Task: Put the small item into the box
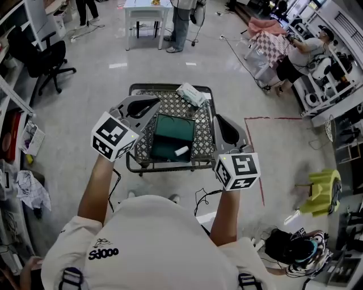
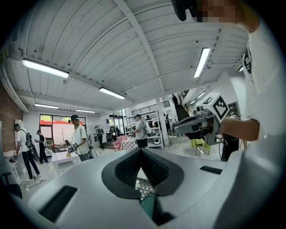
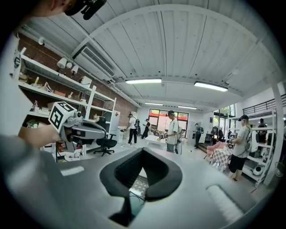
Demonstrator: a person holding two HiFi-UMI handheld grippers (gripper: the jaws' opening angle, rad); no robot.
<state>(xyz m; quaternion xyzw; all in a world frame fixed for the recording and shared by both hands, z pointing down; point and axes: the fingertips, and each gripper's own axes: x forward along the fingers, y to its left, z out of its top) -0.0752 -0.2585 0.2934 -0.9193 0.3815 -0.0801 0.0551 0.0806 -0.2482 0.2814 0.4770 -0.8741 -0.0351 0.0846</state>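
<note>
A dark green open box (image 1: 170, 129) sits on a small table (image 1: 170, 103) covered with a patterned cloth. Inside the box, near its front right, lies a small white item (image 1: 181, 150). My left gripper (image 1: 153, 104) is held above the table's left side, jaws shut and empty. On the right, above the table's edge, my right gripper (image 1: 219, 120) also looks shut with nothing in it. In the left gripper view the jaws (image 2: 141, 151) meet at the tip, with the box (image 2: 149, 203) showing below. The right gripper view shows the same: jaws (image 3: 142, 150) closed over the box (image 3: 133, 202).
A white packet (image 1: 191, 94) lies at the table's back right corner. A black office chair (image 1: 48, 59) stands far left. Red tape (image 1: 256, 153) marks the floor to the right, near a yellow stool (image 1: 320, 192). People stand at a white table (image 1: 146, 11) behind.
</note>
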